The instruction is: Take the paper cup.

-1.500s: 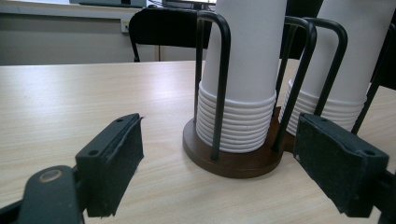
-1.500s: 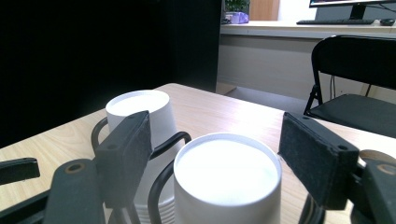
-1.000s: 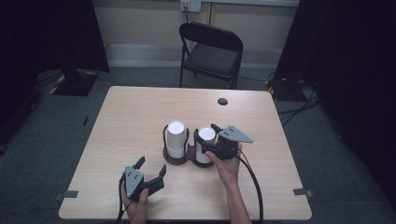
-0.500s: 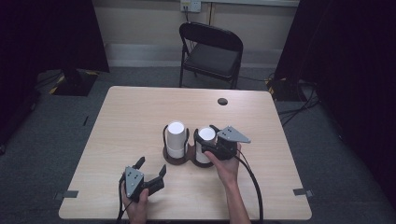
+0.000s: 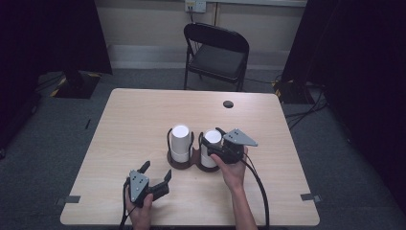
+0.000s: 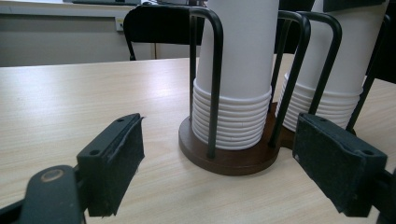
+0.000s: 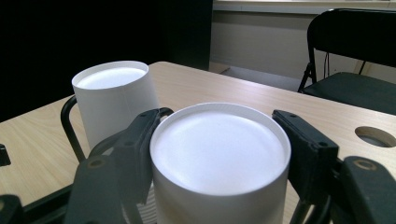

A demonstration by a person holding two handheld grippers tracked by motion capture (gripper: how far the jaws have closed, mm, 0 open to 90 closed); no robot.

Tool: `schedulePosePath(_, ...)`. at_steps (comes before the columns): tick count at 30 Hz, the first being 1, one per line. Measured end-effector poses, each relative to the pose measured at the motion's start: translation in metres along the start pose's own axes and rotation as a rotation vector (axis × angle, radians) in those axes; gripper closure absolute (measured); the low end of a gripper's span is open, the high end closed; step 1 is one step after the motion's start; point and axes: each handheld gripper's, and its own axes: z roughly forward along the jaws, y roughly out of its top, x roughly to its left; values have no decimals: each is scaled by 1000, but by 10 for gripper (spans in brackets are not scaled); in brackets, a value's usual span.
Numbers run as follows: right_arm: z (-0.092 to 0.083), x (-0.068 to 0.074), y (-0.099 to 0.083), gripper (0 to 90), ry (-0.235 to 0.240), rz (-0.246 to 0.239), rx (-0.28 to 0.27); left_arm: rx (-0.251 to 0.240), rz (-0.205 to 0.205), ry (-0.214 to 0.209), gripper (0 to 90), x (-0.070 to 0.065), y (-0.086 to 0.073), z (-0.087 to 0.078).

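Right gripper clamps the right cup stack in the holder

On the table (image 5: 143, 120), mid-way across and toward the person, the holder (image 5: 184, 162) keeps two upside-down cup stacks side by side. The right gripper (image 5: 210, 146), whose jaws have just been closing, grasps the right stack (image 5: 210, 143) near its top. The left stack (image 5: 180, 141) stands free. The left gripper (image 5: 155, 171), jaws spread and empty, rests just before the holder.
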Motion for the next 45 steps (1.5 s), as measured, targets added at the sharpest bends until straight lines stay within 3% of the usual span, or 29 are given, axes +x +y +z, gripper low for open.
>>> schedulePosePath(4, -2, -1, 3, 348, 0, -2, -14, 12, 8, -10, 188, 0, 0, 1)
schedulePosePath(17, -9, 0, 21, 347, -4, -17, -46, 1, 11, 25, 188, -2, 0, 0)
schedulePosePath(29, -13, -3, 29, 348, 1, 16, -61, -10, 15, 57, 171, -2, -1, -1)
schedulePosePath(37, -15, -3, 35, 348, 4, 13, -71, -8, 12, 32, 200, -1, 0, -1)
schedulePosePath(41, -17, -4, 39, 348, 6, 6, -80, -15, -15, 10, 200, 1, -1, -1)
schedulePosePath(45, -19, -3, 42, 349, 5, 8, -85, -1, -2, -9, 198, 2, 0, -1)
